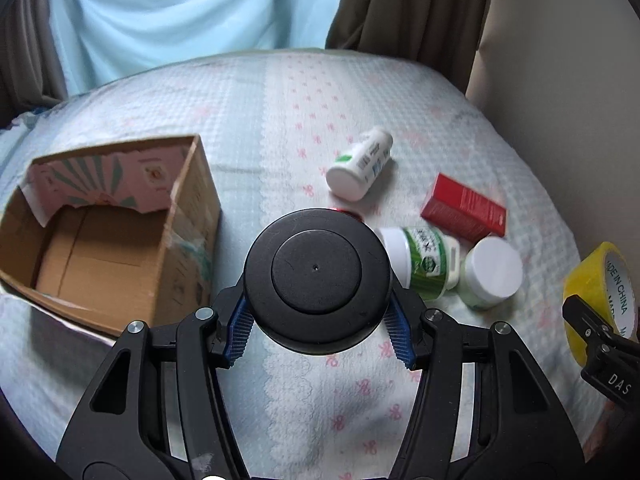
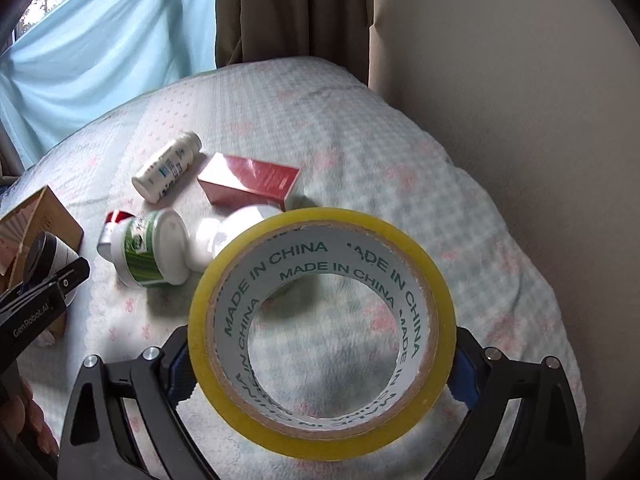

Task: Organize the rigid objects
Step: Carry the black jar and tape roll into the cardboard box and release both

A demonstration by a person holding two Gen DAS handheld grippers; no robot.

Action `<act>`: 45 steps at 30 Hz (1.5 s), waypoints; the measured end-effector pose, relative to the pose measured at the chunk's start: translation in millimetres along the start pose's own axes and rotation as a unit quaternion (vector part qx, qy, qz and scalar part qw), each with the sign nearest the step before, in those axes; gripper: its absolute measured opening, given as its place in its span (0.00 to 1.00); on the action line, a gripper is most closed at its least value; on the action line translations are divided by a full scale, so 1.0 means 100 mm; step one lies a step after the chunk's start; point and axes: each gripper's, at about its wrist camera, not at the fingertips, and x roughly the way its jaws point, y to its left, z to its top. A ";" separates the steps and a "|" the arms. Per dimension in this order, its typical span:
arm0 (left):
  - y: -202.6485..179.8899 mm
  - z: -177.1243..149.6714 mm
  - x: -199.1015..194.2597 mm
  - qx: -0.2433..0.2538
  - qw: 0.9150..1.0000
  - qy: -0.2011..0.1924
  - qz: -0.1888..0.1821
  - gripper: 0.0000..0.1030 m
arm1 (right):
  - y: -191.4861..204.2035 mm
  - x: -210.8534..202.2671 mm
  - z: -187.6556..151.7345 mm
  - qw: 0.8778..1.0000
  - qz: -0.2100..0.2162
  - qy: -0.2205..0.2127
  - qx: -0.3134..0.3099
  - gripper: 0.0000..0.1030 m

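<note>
Bedspread (image 1: pixel 280 120): pale quilted cover, curtains behind.
Left gripper (image 1: pixel 318 330): jaws clamped on black-lidded jar (image 1: pixel 316 276), above the bed.
Right gripper (image 2: pixel 320 376): jaws gripping yellow tape roll (image 2: pixel 320 316).
Beyond — cardboard box (image 1: pixel 192 216) left; bottles (image 1: pixel 360 168) and red carton (image 1: pixel 464 210) on the cover.

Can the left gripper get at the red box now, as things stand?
Probably not yet. The left gripper is shut on a black-lidded jar, so its jaws are full. The red box lies uncovered on the bed, past the green-label bottle.
</note>
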 end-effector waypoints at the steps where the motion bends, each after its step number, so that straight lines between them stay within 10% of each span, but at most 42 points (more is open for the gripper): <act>1: 0.03 0.10 -0.16 -0.004 1.000 -0.008 -0.001 0.52 | 0.01 -0.12 0.08 1.000 -0.001 -0.005 0.001 0.93; 12: 0.73 1.02 -1.68 -0.024 0.998 -0.056 0.005 0.52 | 0.52 -1.60 1.09 0.997 0.014 -0.070 -0.043 0.93; 21: 1.87 1.35 -2.13 -0.027 0.997 -0.067 0.006 0.52 | 1.56 -2.21 1.47 0.994 0.049 -0.074 -0.057 0.93; 33: 3.10 1.48 -1.70 0.006 1.000 -0.022 0.004 0.52 | 3.24 -2.16 1.32 0.989 0.123 -0.021 -0.077 0.93; 45: 3.59 1.28 -0.31 0.004 0.993 0.121 0.009 0.52 | 4.17 -0.99 0.86 0.957 0.148 0.066 -0.240 0.93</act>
